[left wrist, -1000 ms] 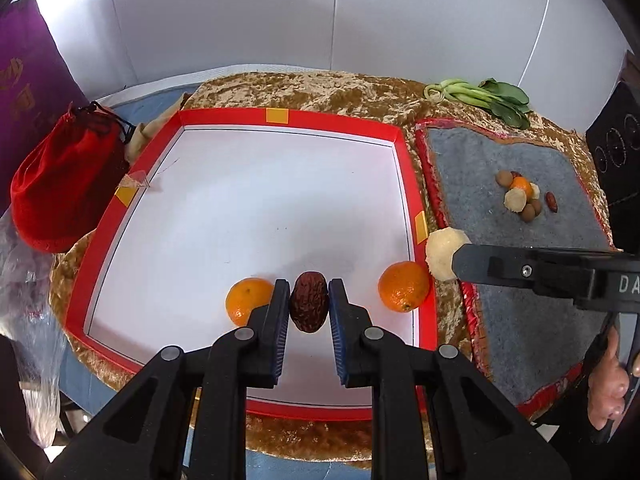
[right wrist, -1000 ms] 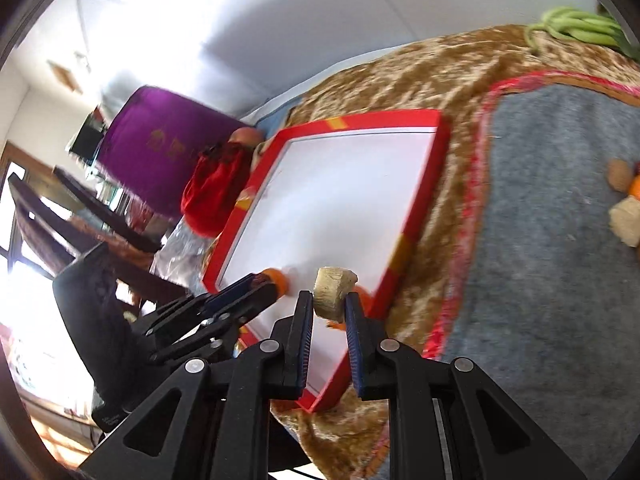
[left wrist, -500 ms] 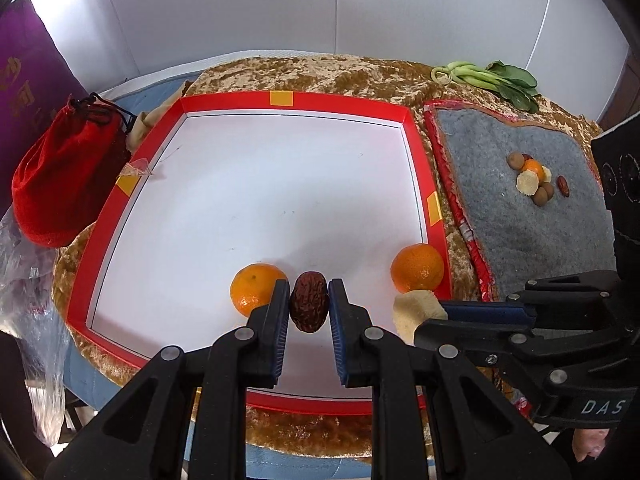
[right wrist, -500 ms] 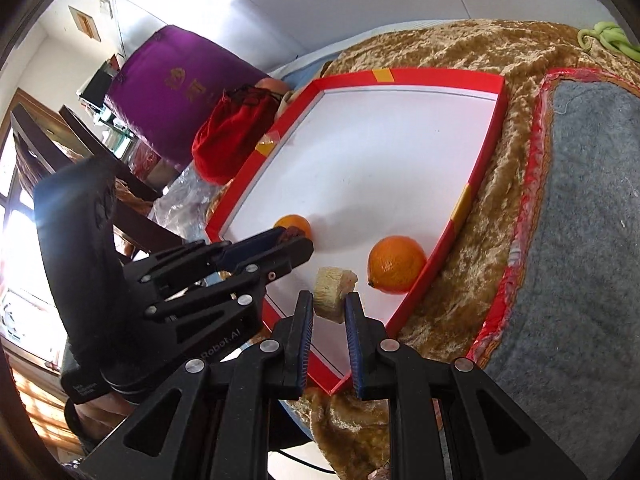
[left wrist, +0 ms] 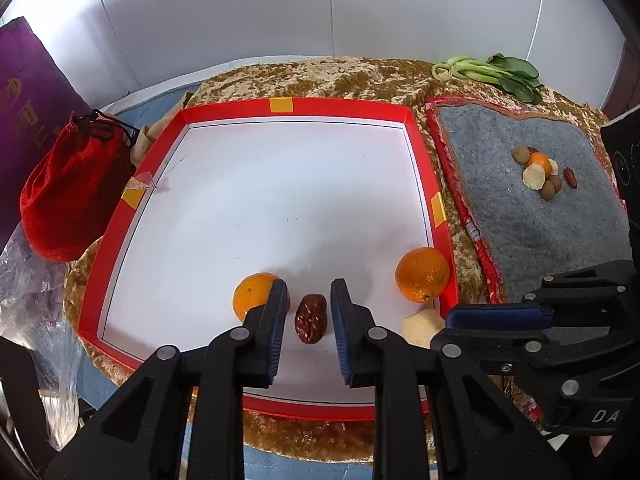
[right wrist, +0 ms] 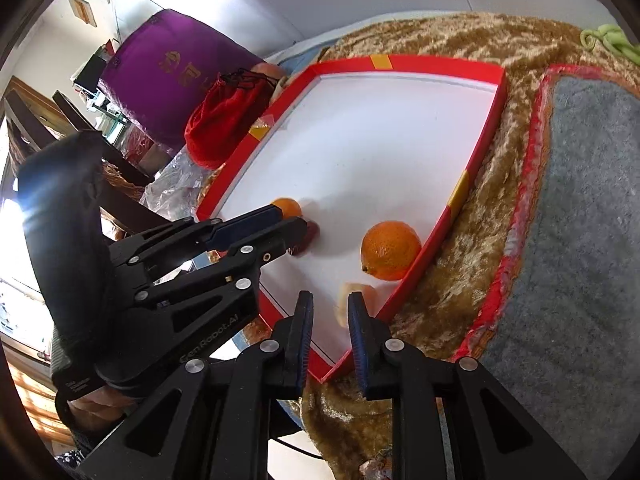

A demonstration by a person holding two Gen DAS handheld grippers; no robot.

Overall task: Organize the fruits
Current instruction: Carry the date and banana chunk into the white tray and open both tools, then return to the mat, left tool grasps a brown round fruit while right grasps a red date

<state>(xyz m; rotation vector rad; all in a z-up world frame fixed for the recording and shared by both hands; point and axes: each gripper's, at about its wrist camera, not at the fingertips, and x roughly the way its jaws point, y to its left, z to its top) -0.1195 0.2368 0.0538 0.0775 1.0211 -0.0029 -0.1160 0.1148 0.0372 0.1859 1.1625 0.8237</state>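
A red-rimmed white tray (left wrist: 280, 110) lies on the gold cloth. My left gripper (left wrist: 309, 307) is open, with a dark red date (left wrist: 311, 319) lying on the tray floor between its fingers. An orange (left wrist: 254, 295) sits just left of it and a second orange (left wrist: 422, 275) in the tray's near right corner. My right gripper (right wrist: 329, 310) is open; a pale peeled fruit piece (right wrist: 345, 300) lies on the tray just beyond its fingers, also seen in the left wrist view (left wrist: 420, 326). The tray (right wrist: 440, 66) and the second orange (right wrist: 390, 250) show in the right wrist view.
A grey felt mat (left wrist: 520, 208) right of the tray holds a small pile of fruits (left wrist: 540, 170). Green bok choy (left wrist: 492, 72) lies at the back right. A red drawstring bag (left wrist: 68, 188) and a purple bag (left wrist: 24, 92) stand left of the tray.
Both grippers opened. The date dropped from my left gripper onto the tray, and the pale fruit piece left my right gripper and lies in the tray's near right corner.
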